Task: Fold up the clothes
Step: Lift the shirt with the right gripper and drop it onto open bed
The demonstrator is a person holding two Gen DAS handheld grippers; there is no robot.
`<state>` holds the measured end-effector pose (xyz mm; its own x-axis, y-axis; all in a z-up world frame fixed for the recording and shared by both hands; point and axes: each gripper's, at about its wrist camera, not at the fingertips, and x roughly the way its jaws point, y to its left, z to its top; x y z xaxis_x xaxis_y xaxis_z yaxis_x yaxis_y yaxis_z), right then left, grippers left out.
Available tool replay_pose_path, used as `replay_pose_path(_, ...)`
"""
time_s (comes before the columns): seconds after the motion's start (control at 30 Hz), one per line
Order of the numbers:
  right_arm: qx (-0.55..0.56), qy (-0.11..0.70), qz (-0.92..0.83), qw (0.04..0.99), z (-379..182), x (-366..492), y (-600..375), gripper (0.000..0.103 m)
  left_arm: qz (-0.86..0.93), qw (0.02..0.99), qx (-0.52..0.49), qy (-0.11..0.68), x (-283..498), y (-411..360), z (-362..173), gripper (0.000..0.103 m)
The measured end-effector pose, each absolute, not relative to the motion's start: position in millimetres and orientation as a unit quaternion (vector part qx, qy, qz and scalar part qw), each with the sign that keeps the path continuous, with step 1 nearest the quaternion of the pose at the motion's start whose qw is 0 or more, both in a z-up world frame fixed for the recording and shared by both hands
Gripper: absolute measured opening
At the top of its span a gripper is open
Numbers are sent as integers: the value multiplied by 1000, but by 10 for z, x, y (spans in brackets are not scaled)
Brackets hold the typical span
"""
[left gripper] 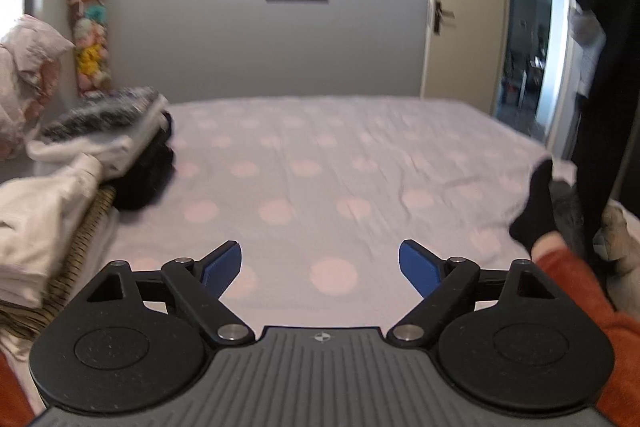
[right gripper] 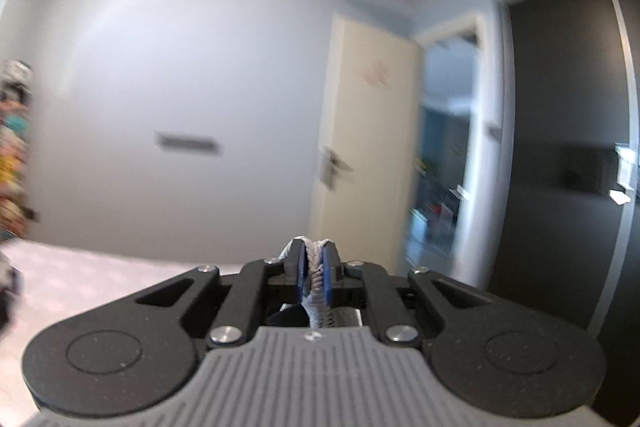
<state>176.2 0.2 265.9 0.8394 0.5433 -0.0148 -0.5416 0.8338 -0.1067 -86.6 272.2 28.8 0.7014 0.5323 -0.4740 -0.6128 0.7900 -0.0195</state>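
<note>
My left gripper (left gripper: 320,259) is open over the dotted pink bed sheet (left gripper: 304,163), with nothing between its blue pads. In the right wrist view my right gripper (right gripper: 315,255) is shut on a grey ribbed knit edge (right gripper: 316,273) of a garment, held high and pointing level at the wall. A long dark garment (left gripper: 608,99) hangs down at the right edge of the left wrist view, its top near the upper corner; the rest of it is hidden from the right wrist camera.
A heap of clothes lies at the bed's left: a black-and-white folded piece (left gripper: 100,119), a black item (left gripper: 148,171) and a white garment (left gripper: 40,227). A person's foot in a black sock (left gripper: 536,211) and an orange trouser leg (left gripper: 580,291) lie at the right. An open door (left gripper: 460,7) stands behind.
</note>
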Motion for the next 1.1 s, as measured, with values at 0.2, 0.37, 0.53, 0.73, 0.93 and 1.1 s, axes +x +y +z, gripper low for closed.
replay_pose_path(0.2, -24, -48, 392, 918, 3045, 962, 571, 10, 355, 915, -77, 174, -1272, 2808, 646, 102)
replay_pose_path(0.37, -14, -10, 485, 874, 2748, 456, 1066, 10, 364, 912, -95, 166, -1467, 2834, 622, 102)
replay_pose_path(0.53, -34, 110, 544, 831, 1599, 376, 1656, 10, 358, 904, -112, 205, -1530, 2877, 306, 102)
replay_pose_path(0.73, -94, 231, 499, 830, -22, 652, 2004, 10, 345, 891, -143, 257, -1565, 3024, -173, 102)
replay_pose_path(0.93, -120, 338, 416, 836, -857, 956, 1813, 11, 299, 894, -185, 279, -1534, 3119, -511, 101)
replay_pose_path(1.1, -138, 370, 414, 820, -1007, 1058, 1688, 18, 227, 910, -182, 295, -1492, 3003, -720, 101)
